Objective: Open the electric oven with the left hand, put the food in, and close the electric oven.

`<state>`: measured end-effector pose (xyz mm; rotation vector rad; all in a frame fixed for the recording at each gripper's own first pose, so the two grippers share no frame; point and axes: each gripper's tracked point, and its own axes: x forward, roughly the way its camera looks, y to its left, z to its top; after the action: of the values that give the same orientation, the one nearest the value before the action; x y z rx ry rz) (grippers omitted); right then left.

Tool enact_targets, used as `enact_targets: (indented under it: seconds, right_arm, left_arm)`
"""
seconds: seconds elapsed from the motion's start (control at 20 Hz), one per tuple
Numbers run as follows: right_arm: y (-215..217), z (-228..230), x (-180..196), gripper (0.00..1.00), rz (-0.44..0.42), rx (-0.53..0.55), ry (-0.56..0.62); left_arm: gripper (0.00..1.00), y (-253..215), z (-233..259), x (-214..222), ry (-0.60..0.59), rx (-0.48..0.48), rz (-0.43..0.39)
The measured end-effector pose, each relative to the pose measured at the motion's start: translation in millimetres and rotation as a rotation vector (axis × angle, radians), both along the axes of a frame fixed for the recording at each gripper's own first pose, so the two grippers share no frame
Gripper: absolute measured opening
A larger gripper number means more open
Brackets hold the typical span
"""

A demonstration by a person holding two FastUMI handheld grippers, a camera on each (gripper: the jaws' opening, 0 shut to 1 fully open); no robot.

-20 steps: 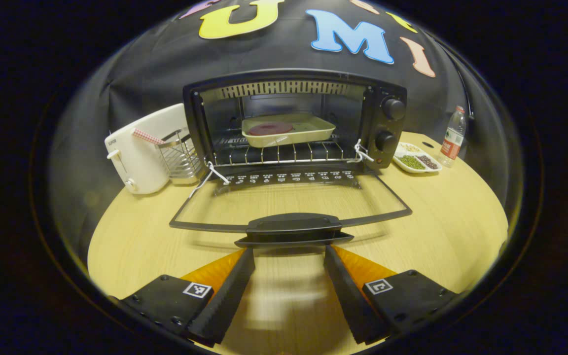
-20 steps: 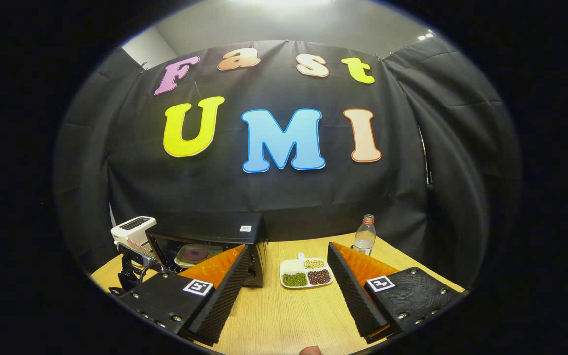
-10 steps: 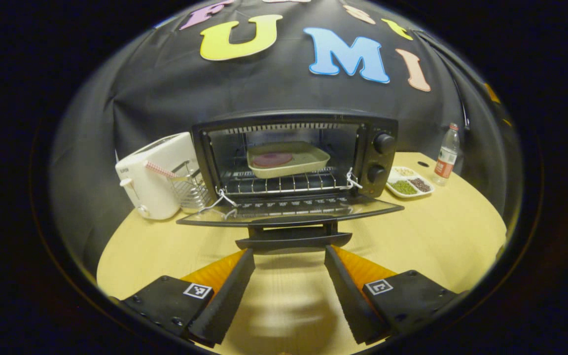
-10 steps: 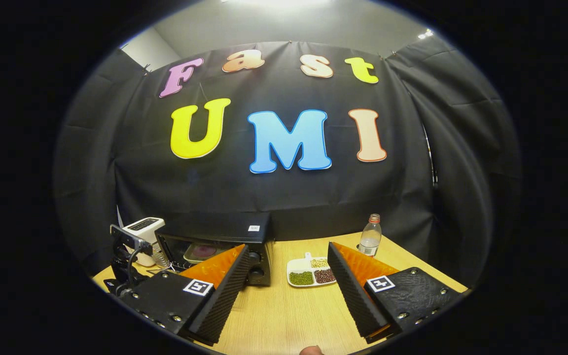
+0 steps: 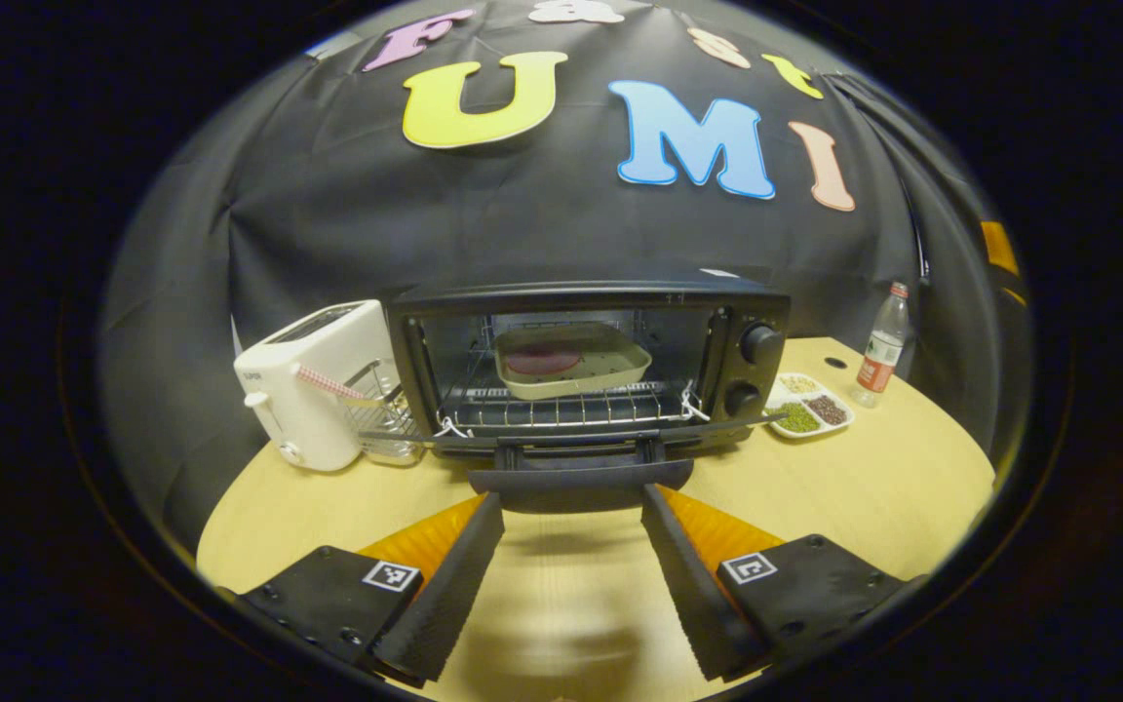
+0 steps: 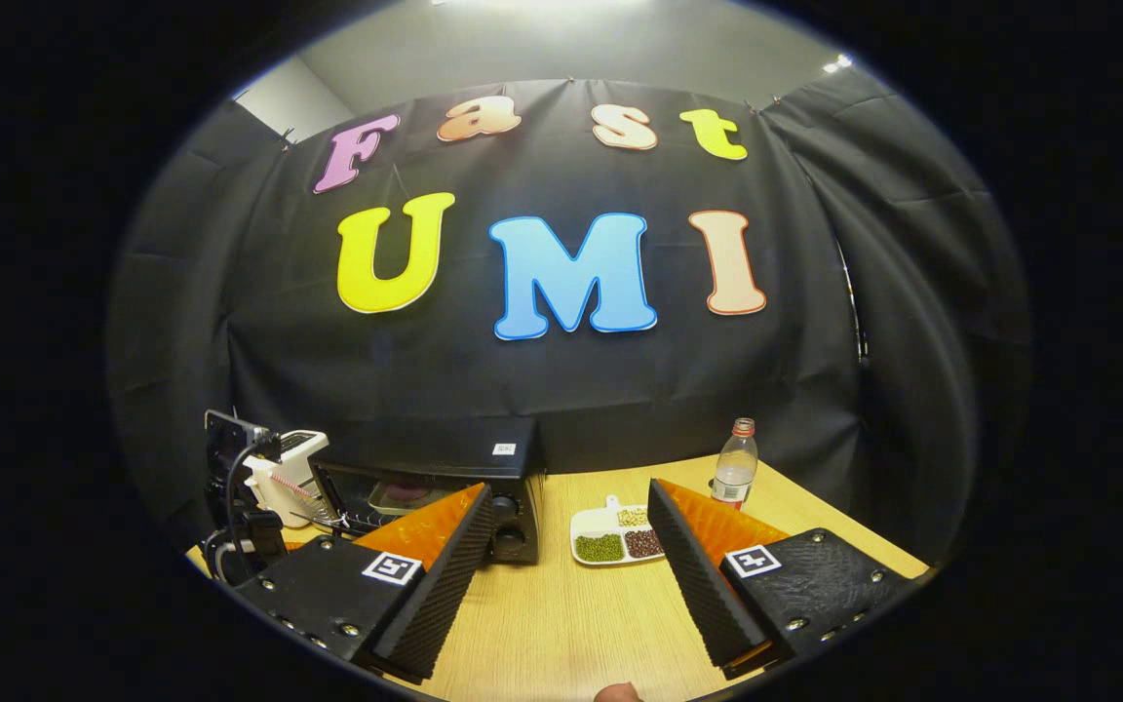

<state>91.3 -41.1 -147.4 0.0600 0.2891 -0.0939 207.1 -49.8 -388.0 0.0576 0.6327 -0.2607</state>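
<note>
The door handle [image 5: 579, 478] lies crosswise just past the left gripper [image 5: 571, 575], whose fingers are spread and empty, while the right gripper [image 6: 569, 575], also spread, waits far off.

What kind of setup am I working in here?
Likely a staged kitchen counter in a recording booth: a black electric oven, a white toaster and a white divided dish of beans on a light wooden table against black cloth.

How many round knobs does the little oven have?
2, both on the oven's right-hand panel: the upper knob and the lower knob right below it. No others visible.
</note>
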Motion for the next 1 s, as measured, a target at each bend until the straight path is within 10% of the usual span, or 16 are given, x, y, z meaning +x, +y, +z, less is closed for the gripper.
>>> enact_targets:
  seconds: [0.65,1.0]
  right_arm:
    - [-15,2,1,0.98,-0.007,-0.007,-0.022]
    - [-41,29,-22,0.97,0.024,0.016,-0.083]
  left_arm:
    - [1.00,-15,57,53,-0.141,-0.030,0.023]
    - [1.00,-29,143,13,-0.260,-0.066,0.072]
